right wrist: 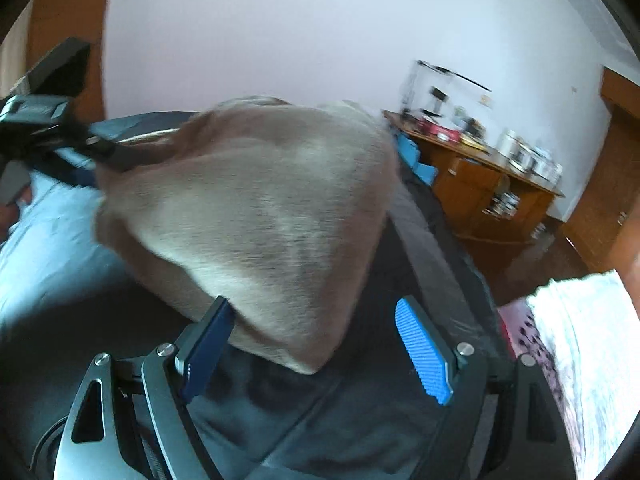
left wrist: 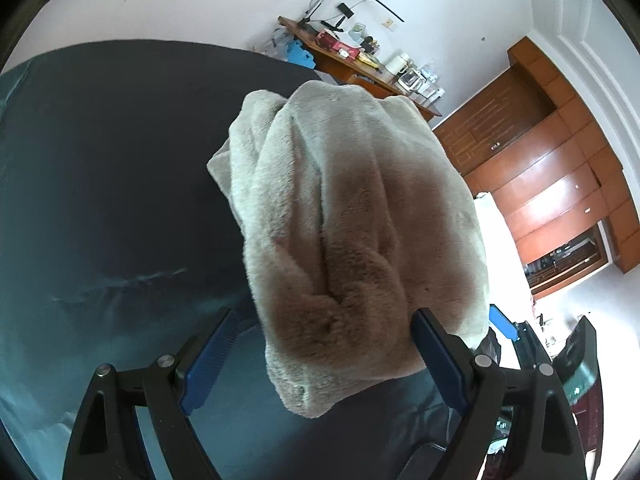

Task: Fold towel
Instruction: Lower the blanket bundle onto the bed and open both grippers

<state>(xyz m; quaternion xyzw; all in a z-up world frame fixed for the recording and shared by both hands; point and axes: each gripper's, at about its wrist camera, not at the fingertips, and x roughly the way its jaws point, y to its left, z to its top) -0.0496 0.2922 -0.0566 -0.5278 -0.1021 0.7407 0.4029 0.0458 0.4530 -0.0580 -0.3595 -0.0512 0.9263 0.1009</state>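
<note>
Left hand-held gripper: jaws stand wide, with the near end of the towel lying between the blue pads. The right pad touches the towel's edge; the left pad stands apart from it, so no squeeze is evident. Right hand-held gripper: jaws also spread wide, with a corner of the towel hanging between them. Its left pad lies against the cloth; its right pad is clear of it.

Towel position: bunched and folded over, resting on a dark bed cover. In the left wrist view its long axis runs from the near end at the jaws to the far end, toward a wooden table.

View differences: the left wrist view is sharp and shows a wooden cabinet at far right. The right wrist view is motion-blurred; it shows the left tool's black body at the towel's far-left edge and a white patterned cloth at near right.
</note>
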